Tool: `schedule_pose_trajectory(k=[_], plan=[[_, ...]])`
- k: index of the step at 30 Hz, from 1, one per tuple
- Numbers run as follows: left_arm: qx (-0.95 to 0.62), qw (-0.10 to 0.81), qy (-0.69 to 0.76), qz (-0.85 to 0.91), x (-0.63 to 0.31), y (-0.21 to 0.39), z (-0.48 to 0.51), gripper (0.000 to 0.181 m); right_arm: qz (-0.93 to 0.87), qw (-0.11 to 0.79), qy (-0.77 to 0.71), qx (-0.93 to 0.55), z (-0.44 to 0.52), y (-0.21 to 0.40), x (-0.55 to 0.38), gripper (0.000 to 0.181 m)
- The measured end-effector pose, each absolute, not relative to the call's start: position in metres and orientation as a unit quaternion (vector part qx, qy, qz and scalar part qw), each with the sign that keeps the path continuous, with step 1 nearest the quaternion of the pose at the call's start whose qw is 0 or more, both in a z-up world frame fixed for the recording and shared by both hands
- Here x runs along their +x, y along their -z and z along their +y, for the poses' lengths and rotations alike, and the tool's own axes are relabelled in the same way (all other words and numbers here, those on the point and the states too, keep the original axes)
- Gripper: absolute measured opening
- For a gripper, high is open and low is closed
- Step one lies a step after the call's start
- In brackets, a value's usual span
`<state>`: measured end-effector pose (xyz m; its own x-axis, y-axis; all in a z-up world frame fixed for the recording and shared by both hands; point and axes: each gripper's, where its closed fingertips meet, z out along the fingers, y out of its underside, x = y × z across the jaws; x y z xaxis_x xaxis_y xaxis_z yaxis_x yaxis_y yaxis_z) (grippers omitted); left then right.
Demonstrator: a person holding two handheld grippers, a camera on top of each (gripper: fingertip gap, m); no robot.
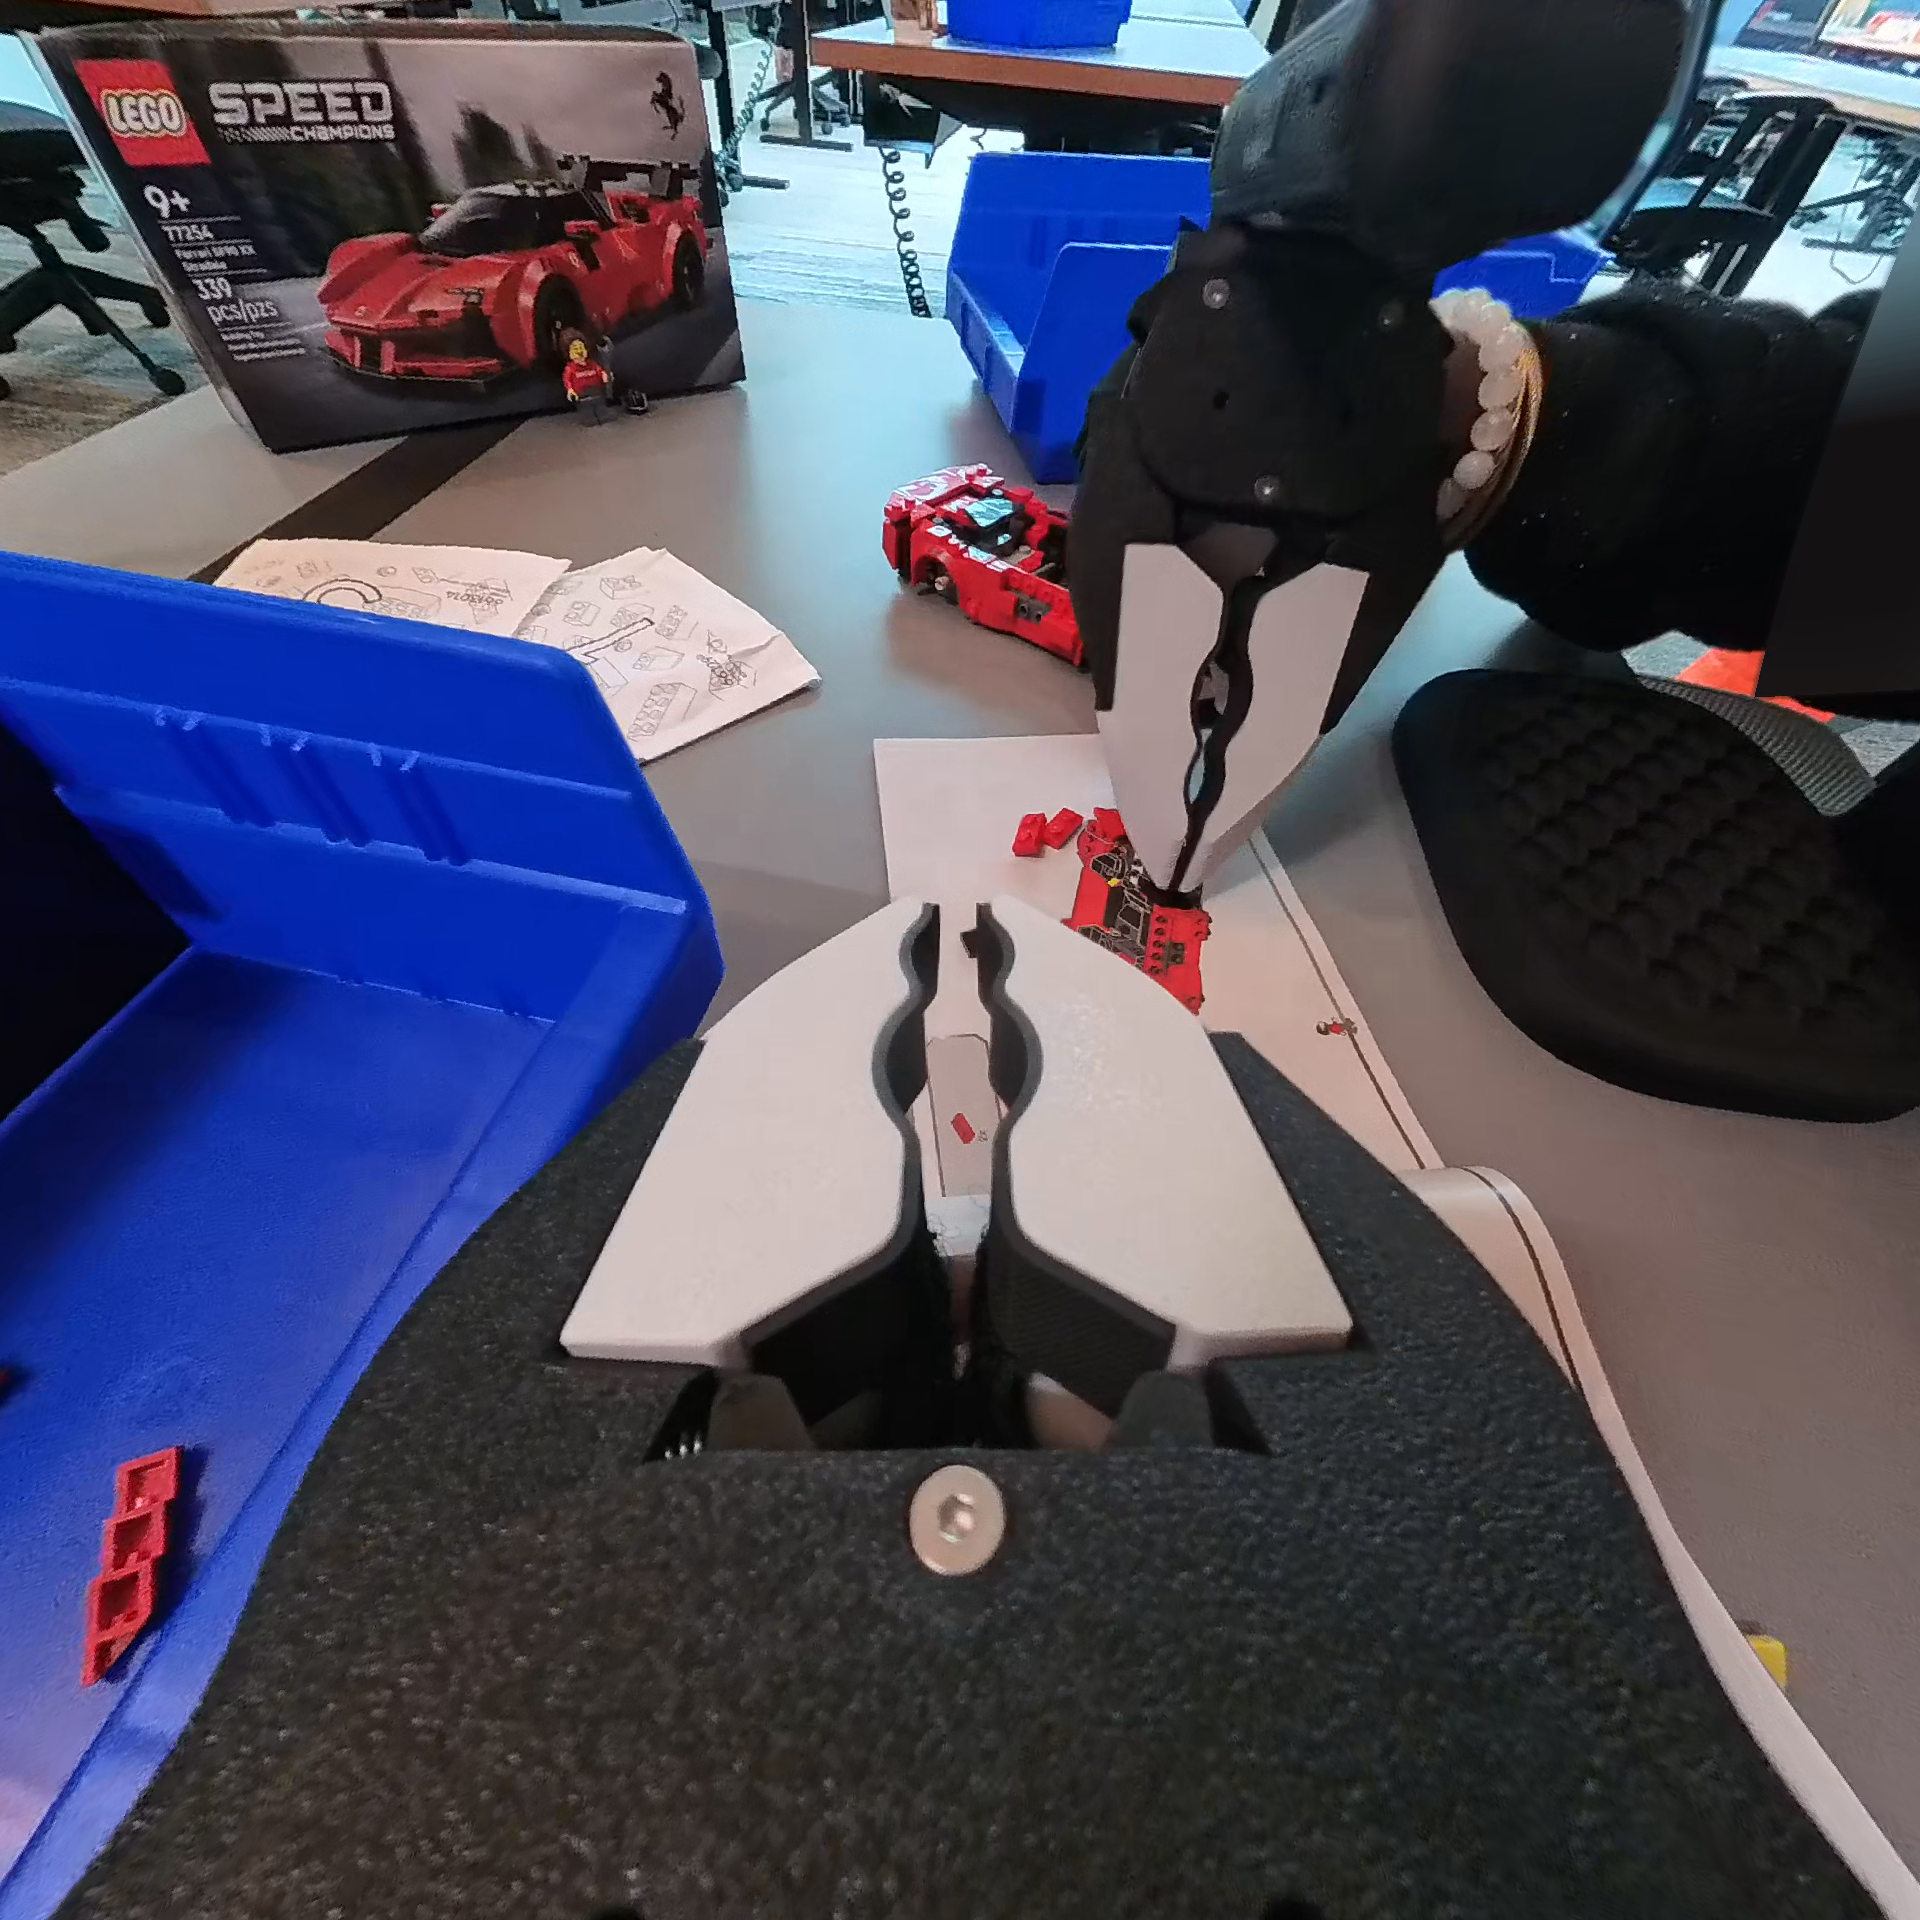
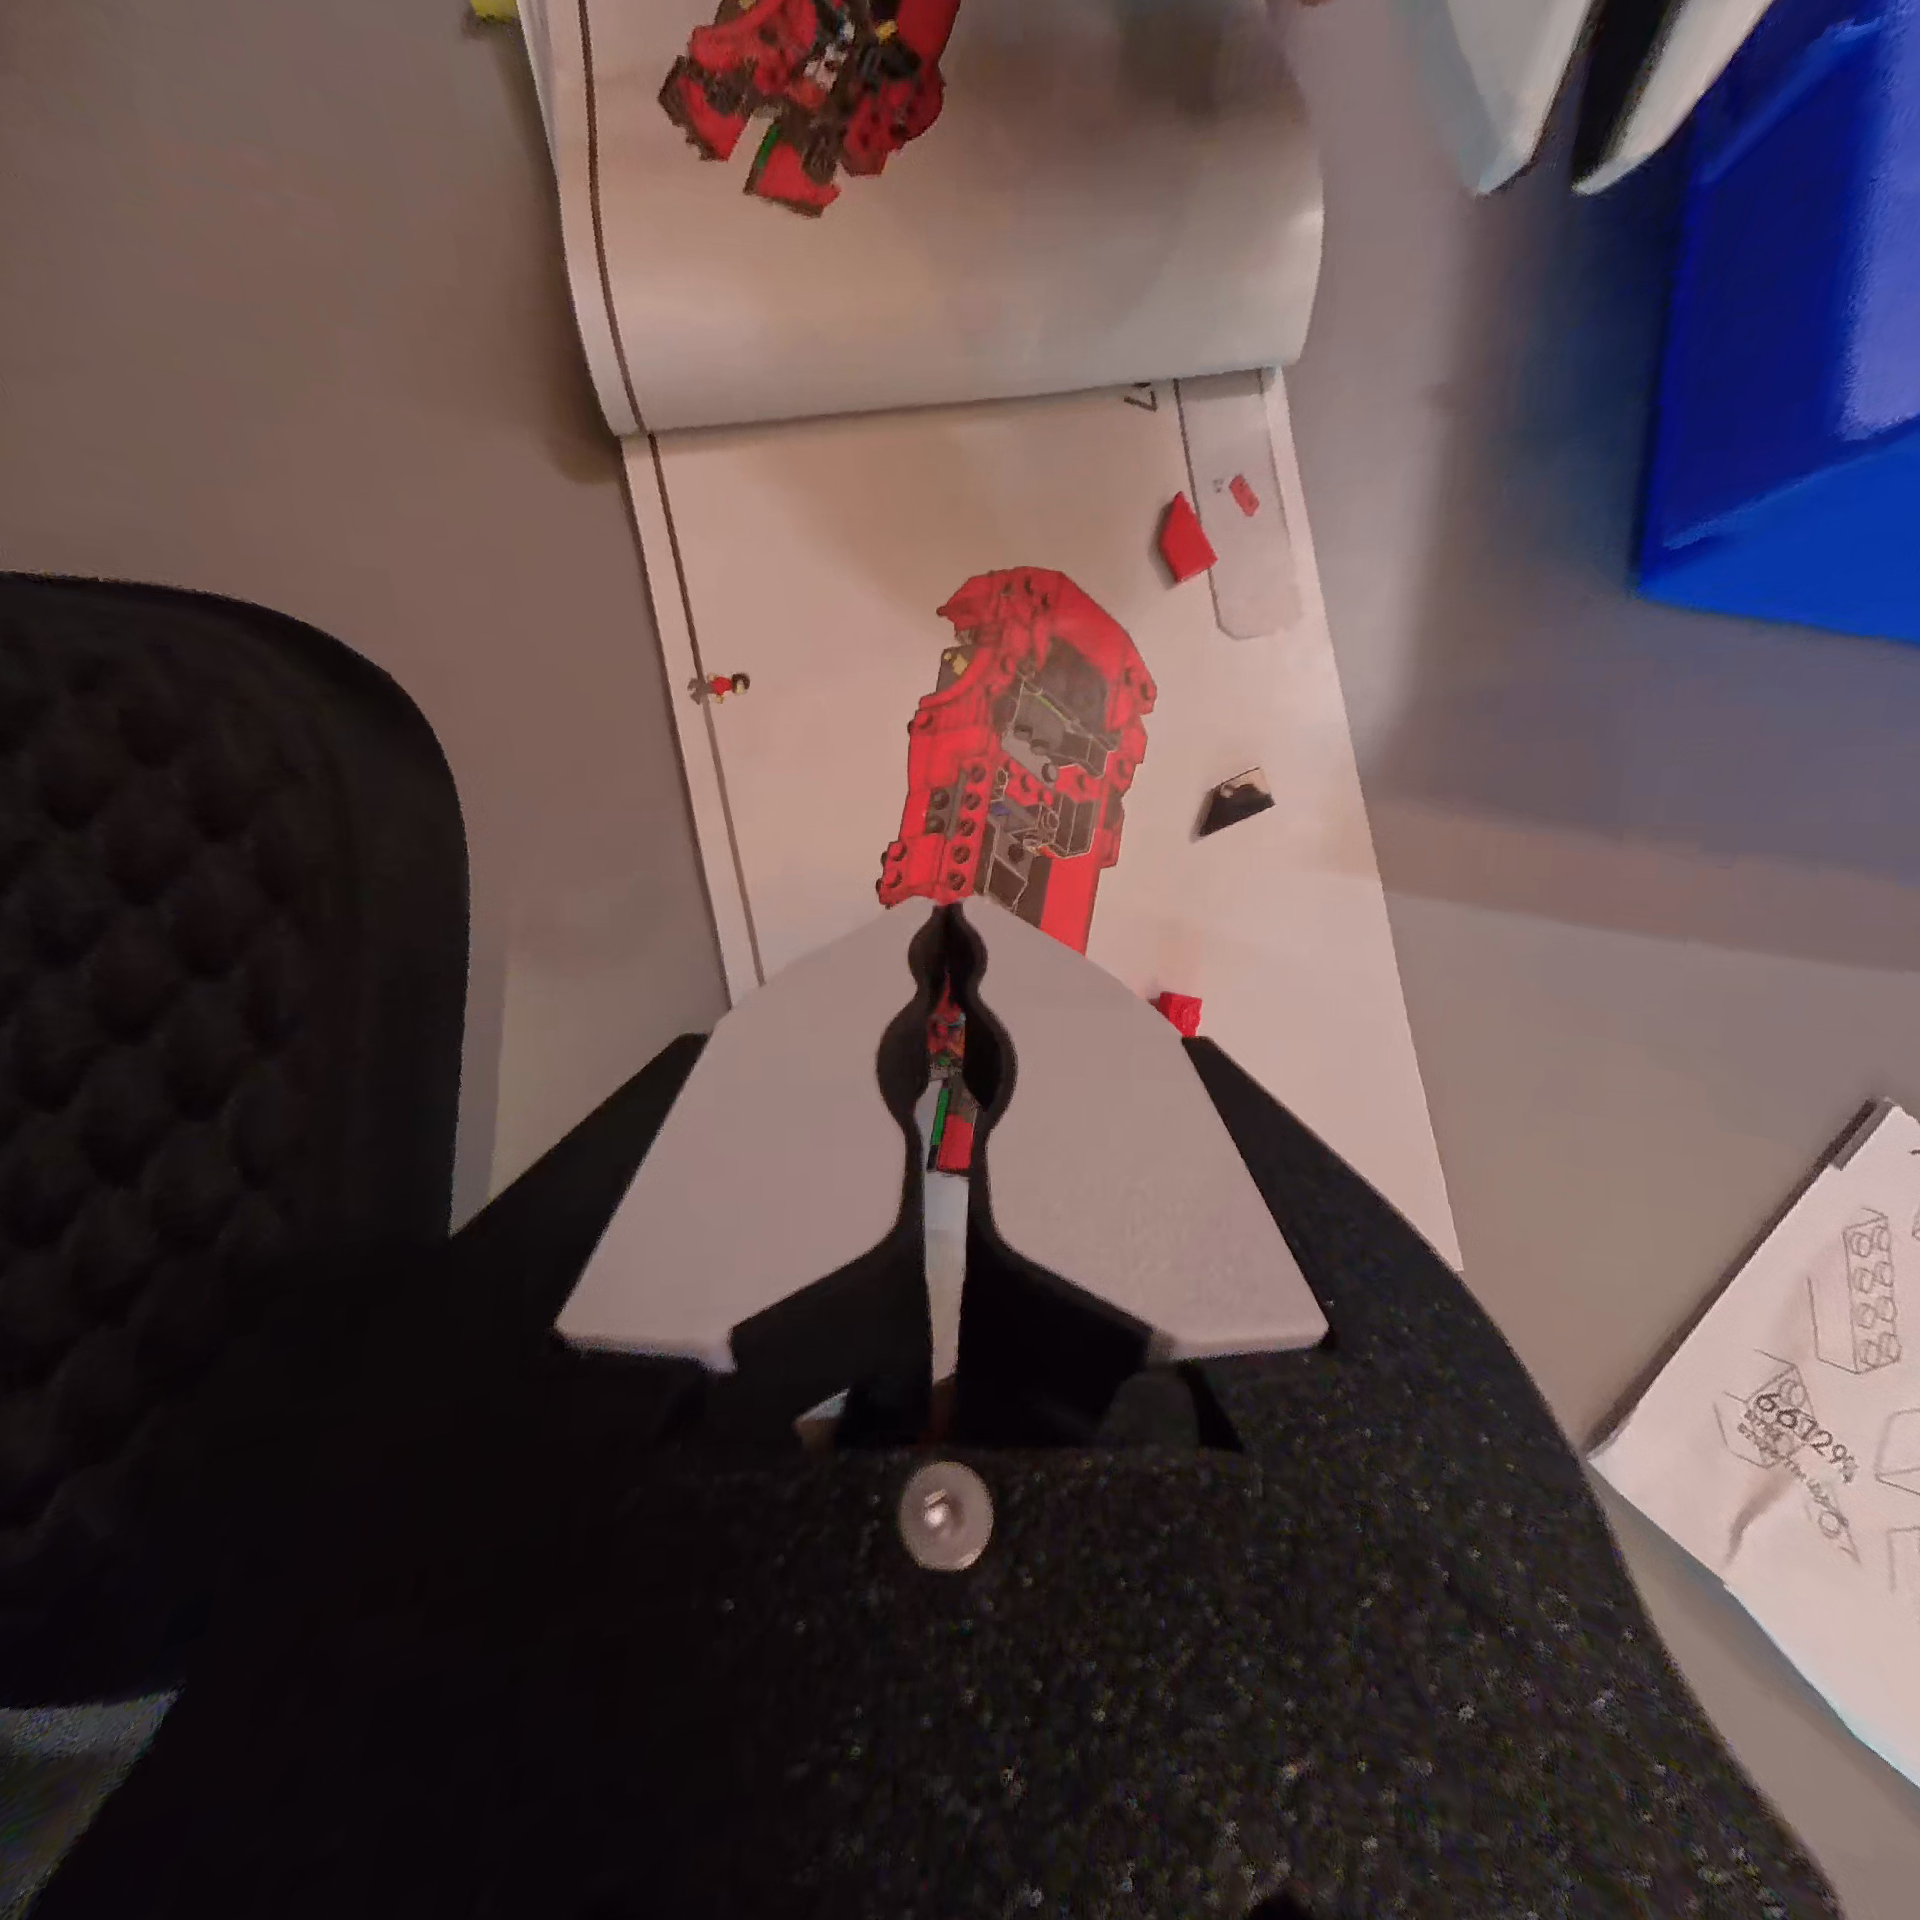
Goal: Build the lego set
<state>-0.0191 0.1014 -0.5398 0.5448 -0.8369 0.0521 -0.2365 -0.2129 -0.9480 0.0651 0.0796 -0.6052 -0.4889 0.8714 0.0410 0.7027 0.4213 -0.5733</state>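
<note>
The instruction booklet point(image 2: 1039, 343) lies open on the grey table. My right gripper point(image 2: 948, 910) is shut, and its tips rest on the printed red car on the page; it also shows in the left wrist view point(image 1: 1179, 885), pointing straight down. My left gripper point(image 1: 958, 920) hovers low over the booklet's near edge with a narrow gap between its tips, and nothing is held. A red slope piece point(image 2: 1184, 540), a black wedge piece point(image 2: 1236, 805) and small red pieces point(image 1: 1044, 831) lie loose on the page. The partly built red car point(image 1: 977, 561) stands farther back.
A blue bin point(image 1: 364, 935) at my left holds a red piece point(image 1: 130, 1558). A second blue bin point(image 1: 1039, 312) and the set's box point(image 1: 416, 229) stand at the back. Crumpled paper bags point(image 1: 540, 623) lie on the table. A black mesh chair seat point(image 1: 1662, 883) is at the right. My hands' fingertips stand some 11 cm from each other.
</note>
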Motion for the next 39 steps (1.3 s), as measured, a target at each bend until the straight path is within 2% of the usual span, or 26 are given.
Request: schedule_pose_trajectory(k=[6,10,20,23,27,31,33,36,38,39], plan=[[-0.719,0.502,0.299,0.377,-0.017,0.54,0.1,0.006,-0.786,0.171,-0.291,-0.518,0.081,0.595,0.061,0.0],[-0.719,0.5,0.298,0.38,-0.016,0.541,0.1,0.006,-0.801,0.179,-0.274,-0.501,0.092,0.588,0.048,0.014],[-0.718,0.502,0.295,0.381,-0.017,0.541,0.1,0.006,-0.8,0.081,-0.252,-0.538,0.1,0.597,0.038,0.011],[-0.717,0.5,0.297,0.384,-0.016,0.541,0.099,0.006,-0.829,0.067,-0.237,-0.502,0.083,0.599,0.067,0.012],[-0.718,0.493,0.301,0.389,-0.012,0.544,0.097,0.006,-0.866,0.133,-0.214,-0.432,0.081,0.599,0.069,0.014],[-0.717,0.491,0.296,0.396,-0.011,0.546,0.096,0.005,-0.885,0.094,-0.184,-0.418,0.083,0.611,0.07,0.018],[-0.715,0.492,0.298,0.398,-0.01,0.544,0.095,0.006,-0.882,0.087,-0.194,-0.42,0.083,0.612,0.068,0.009],[-0.704,0.502,0.298,0.405,-0.009,0.54,0.093,0.007,-0.858,0.092,-0.218,-0.456,0.085,0.61,0.065,0.008],[-0.682,0.531,0.281,0.417,-0.007,0.531,0.093,0.009,-0.79,0.116,-0.296,-0.525,0.087,0.595,0.053,0.008],[-0.665,0.553,0.273,0.421,-0.005,0.523,0.092,0.011,-0.724,0.129,-0.379,-0.562,0.084,0.576,0.042,0.008]])
